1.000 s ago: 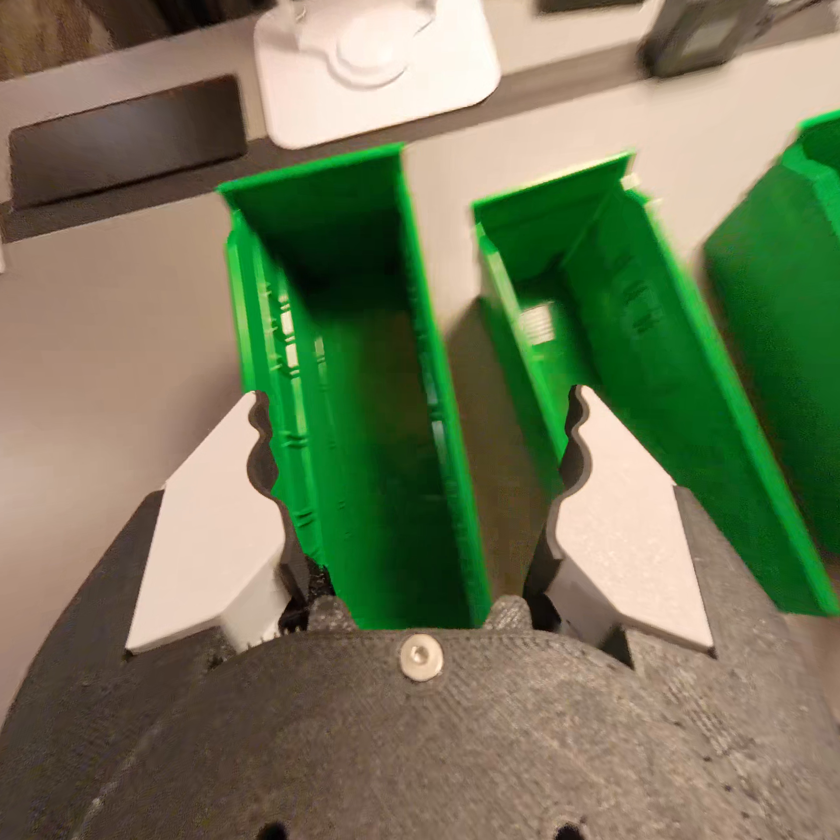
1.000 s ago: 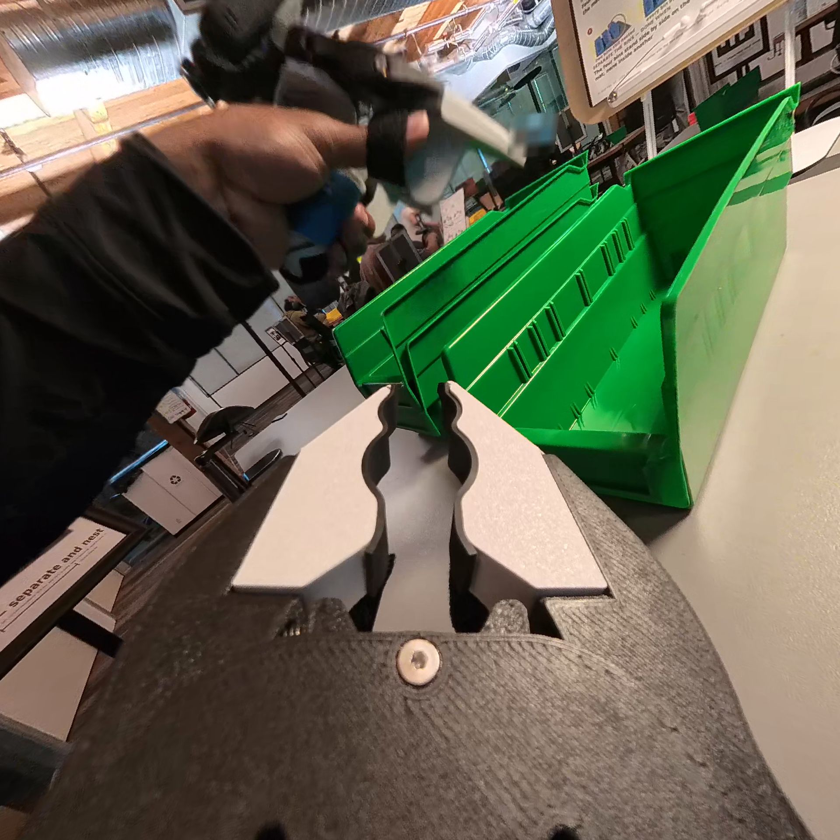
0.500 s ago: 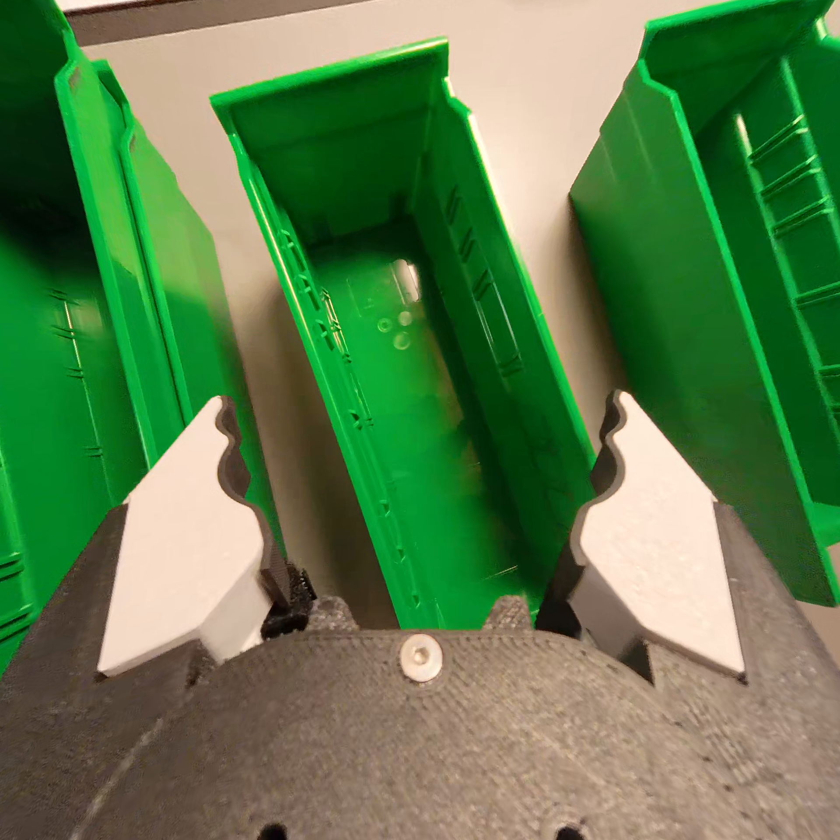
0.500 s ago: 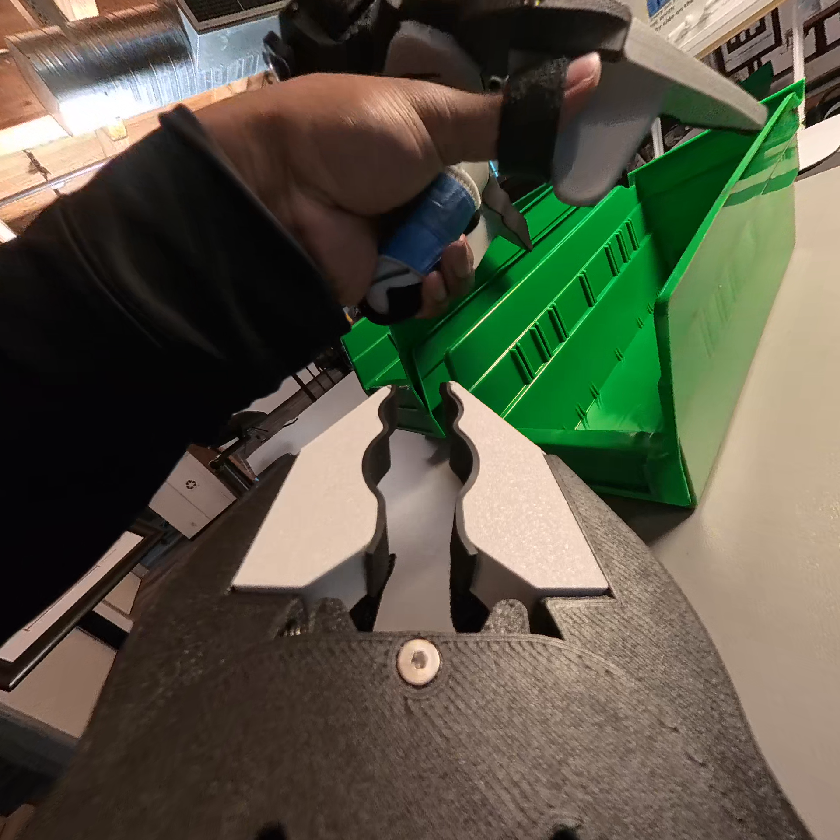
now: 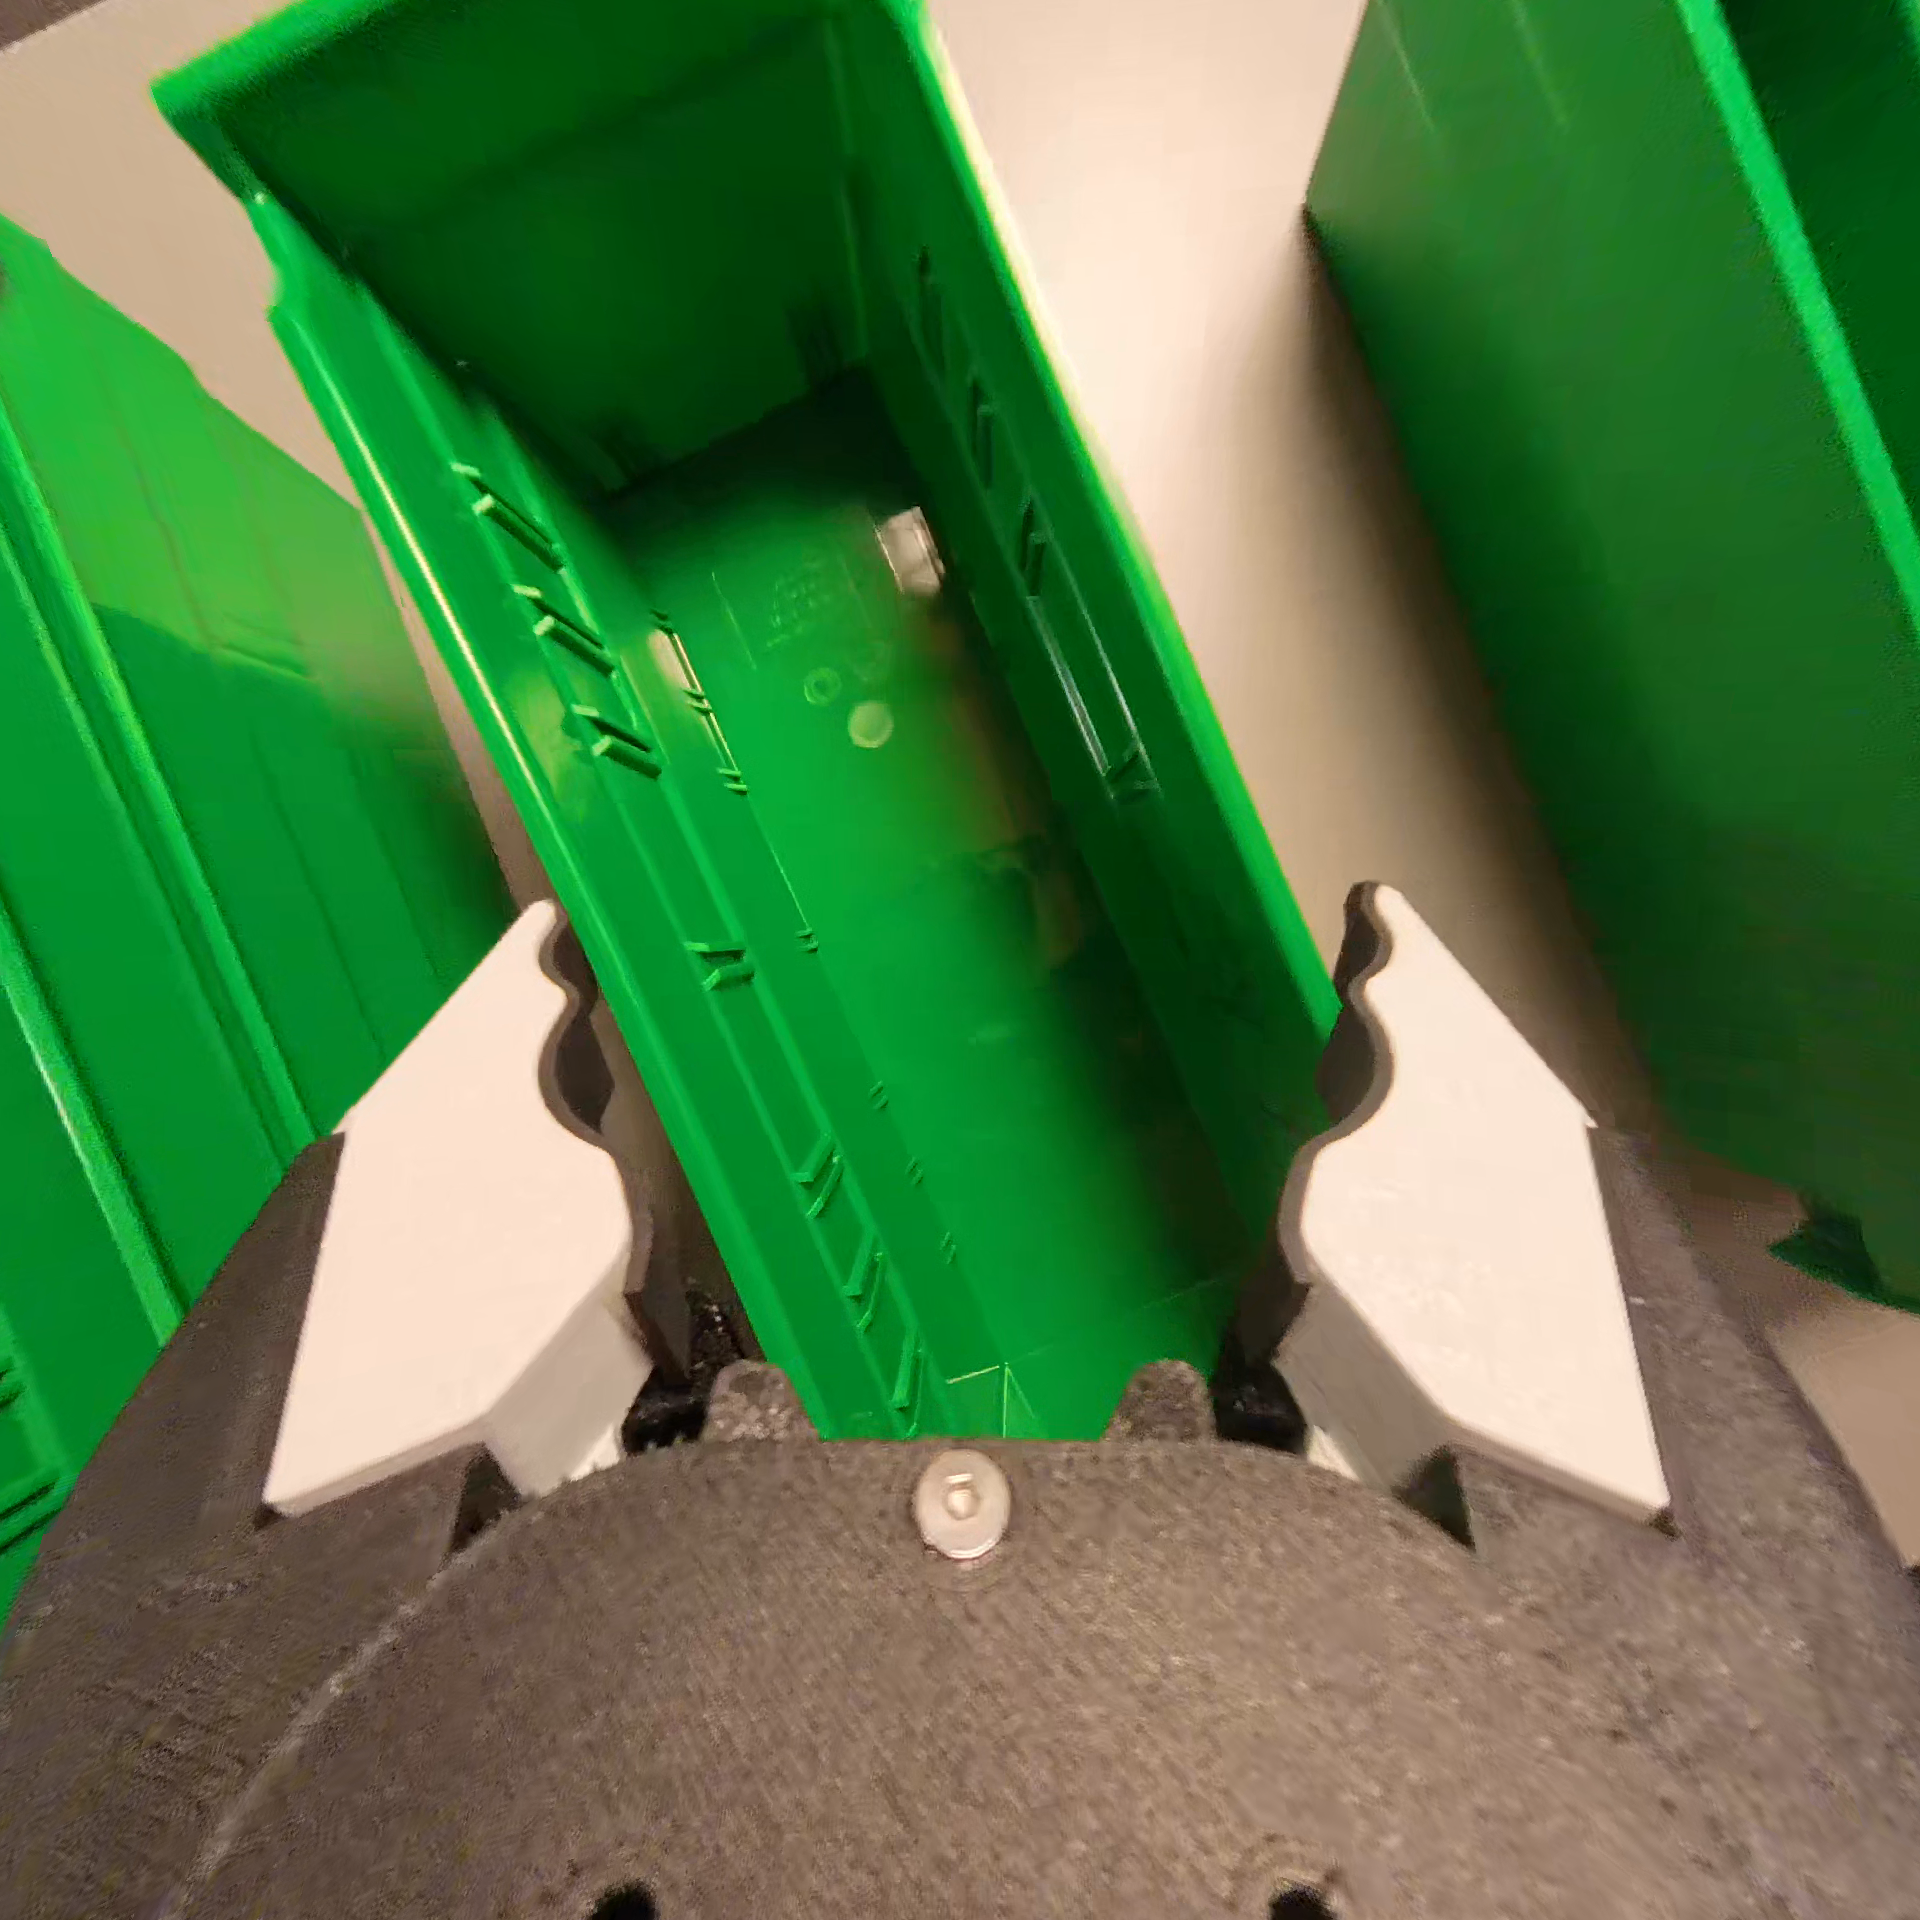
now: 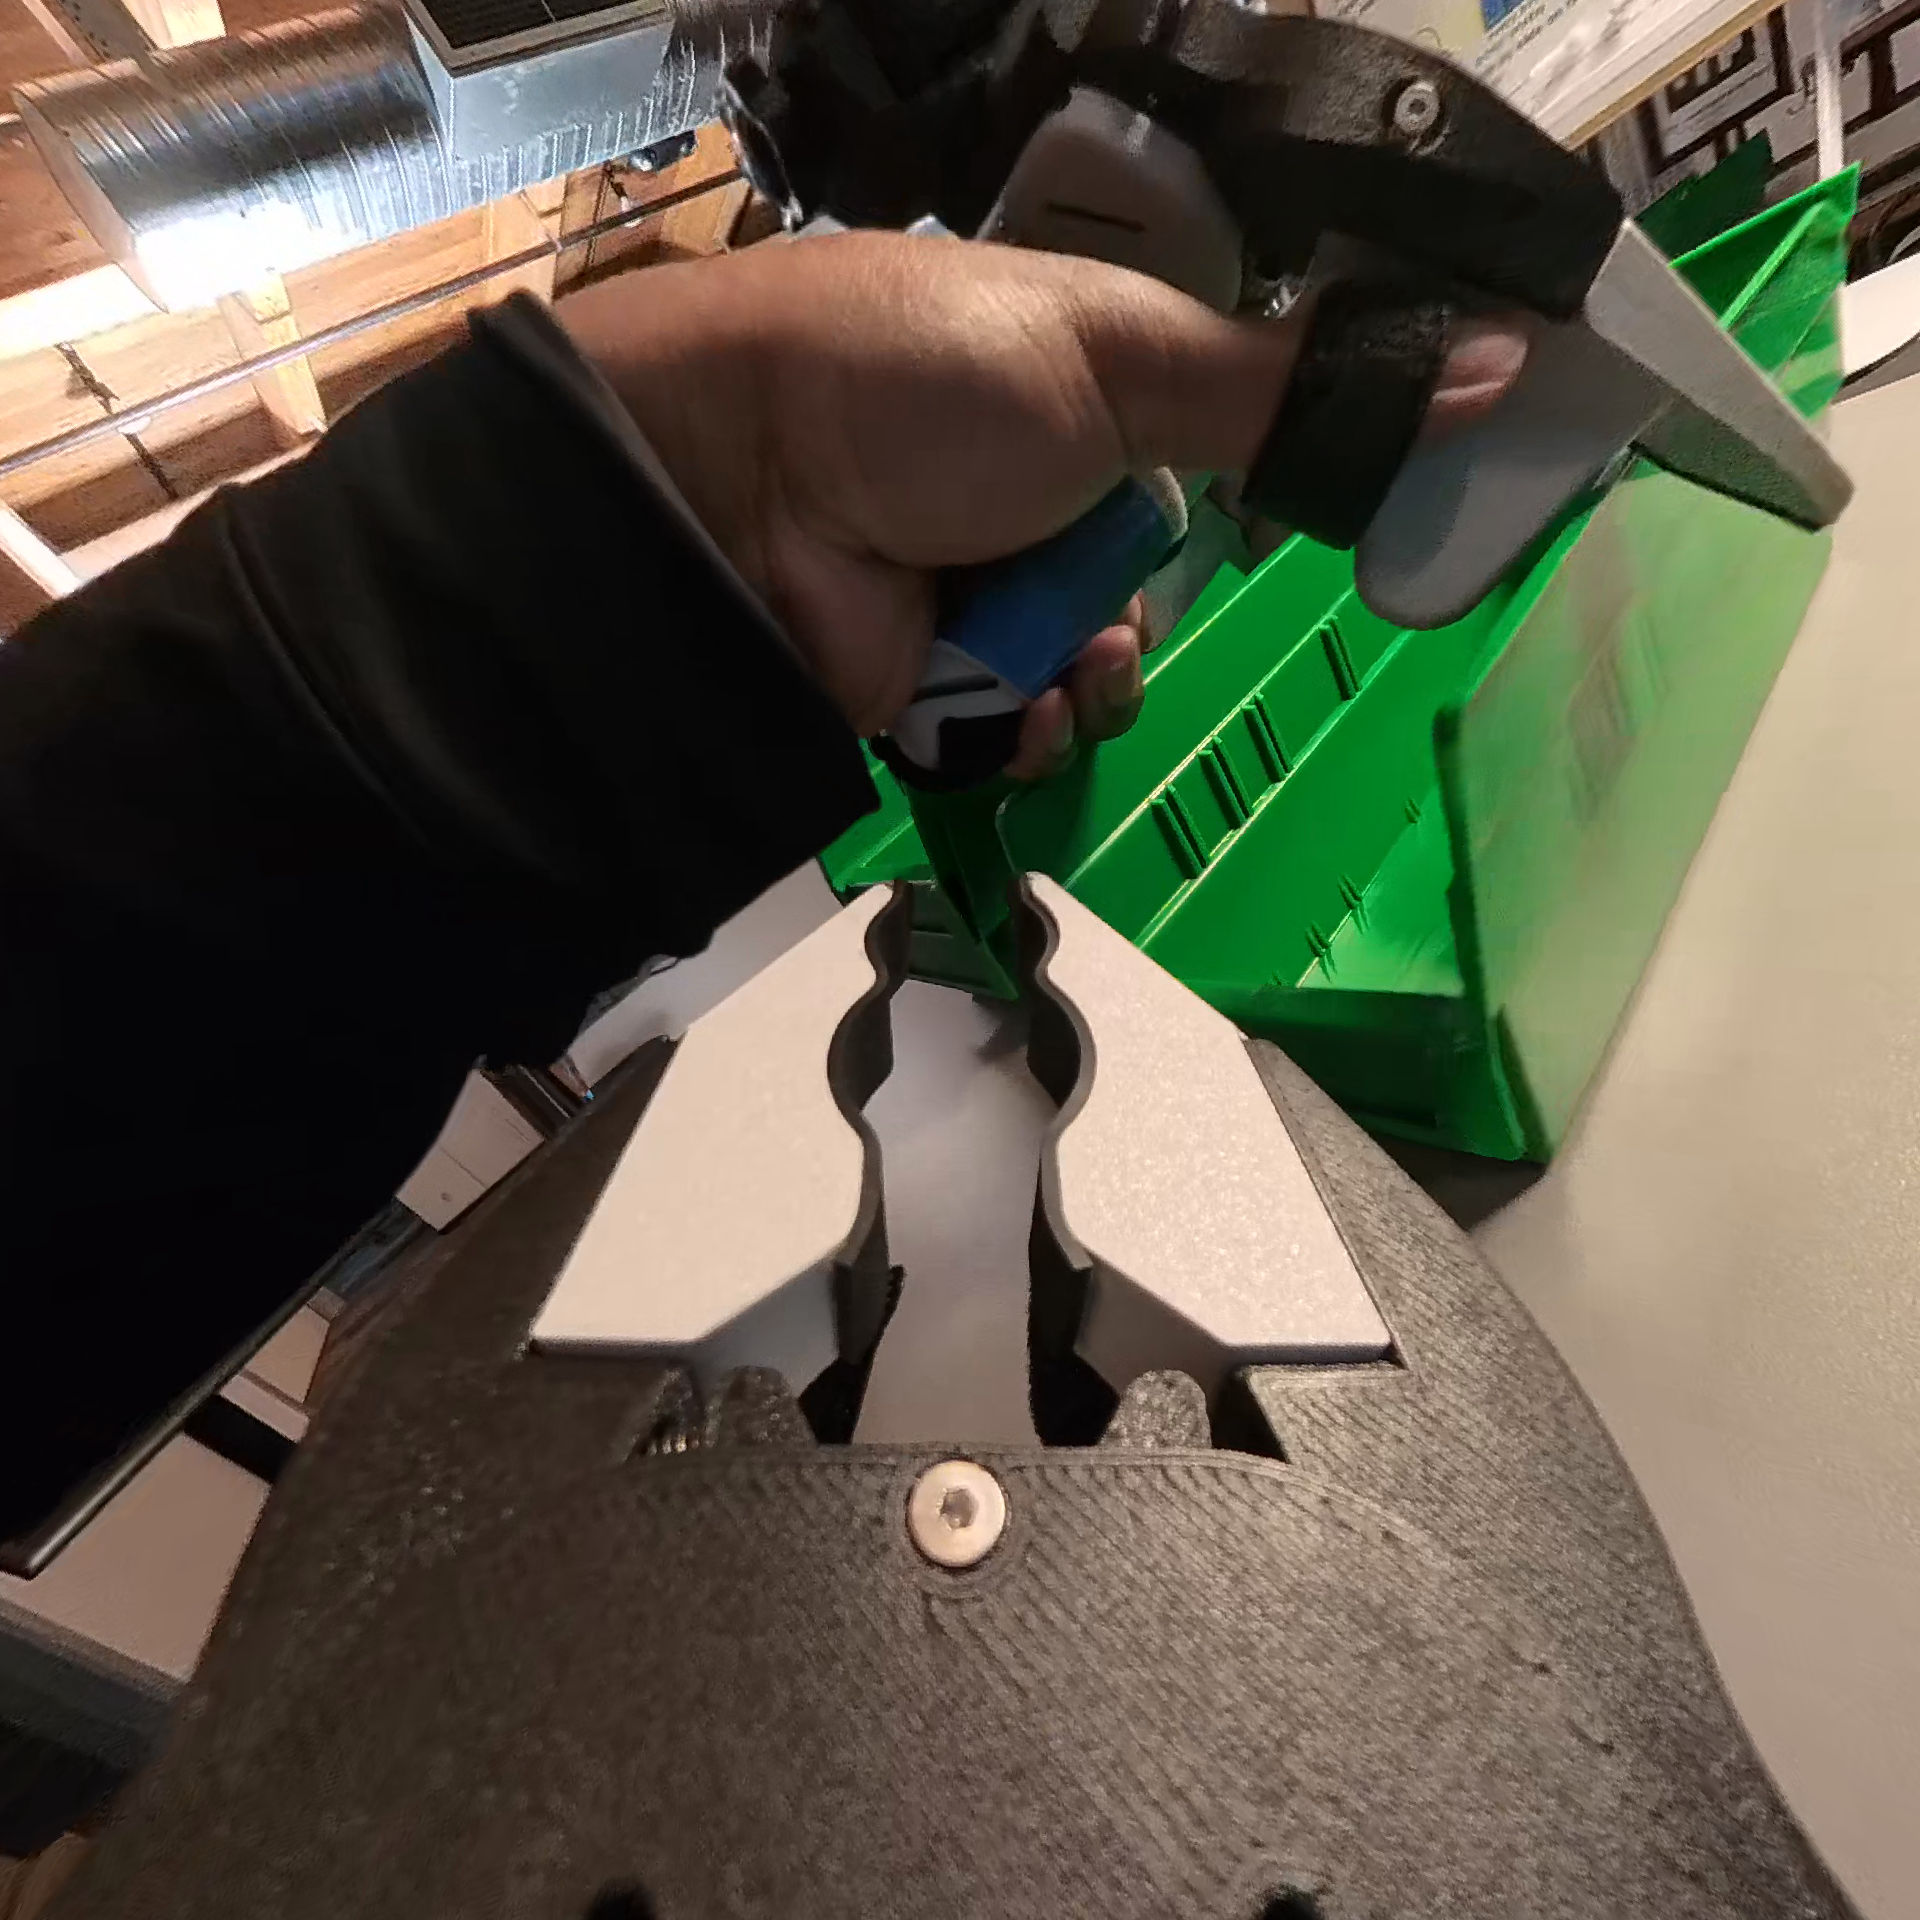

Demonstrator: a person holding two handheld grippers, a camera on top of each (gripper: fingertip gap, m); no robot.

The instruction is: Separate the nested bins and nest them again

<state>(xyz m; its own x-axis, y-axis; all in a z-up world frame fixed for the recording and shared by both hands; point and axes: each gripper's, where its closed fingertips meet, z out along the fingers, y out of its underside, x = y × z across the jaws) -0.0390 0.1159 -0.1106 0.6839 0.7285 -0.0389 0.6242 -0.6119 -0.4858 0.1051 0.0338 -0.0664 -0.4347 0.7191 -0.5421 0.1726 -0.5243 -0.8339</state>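
Three green bins stand apart on the pale table (image 5: 1195, 312) in the left wrist view. My left gripper (image 5: 961, 925) is open wide and straddles the near end of the middle bin (image 5: 883, 935). Its fingertips (image 5: 1382, 966) lie close beside the bin's two long walls. A second bin (image 5: 156, 831) is to the left and a third (image 5: 1610, 623) to the right. In the right wrist view my right gripper (image 6: 961, 904) is shut on the near corner lip of a green bin (image 6: 1558, 831). The left gripper's finger (image 6: 1704, 405) hangs above that bin.
A person's hand (image 6: 935, 436) and black sleeve (image 6: 416, 779) holding the left gripper fill the upper left of the right wrist view, close above my right gripper. Bare table (image 6: 1766, 1247) lies to the right of the bin.
My left gripper moved from the left bin to the middle one, came closer, opened wider, then narrowed a little. My right gripper stayed shut on its bin's lip. The hand moved right.
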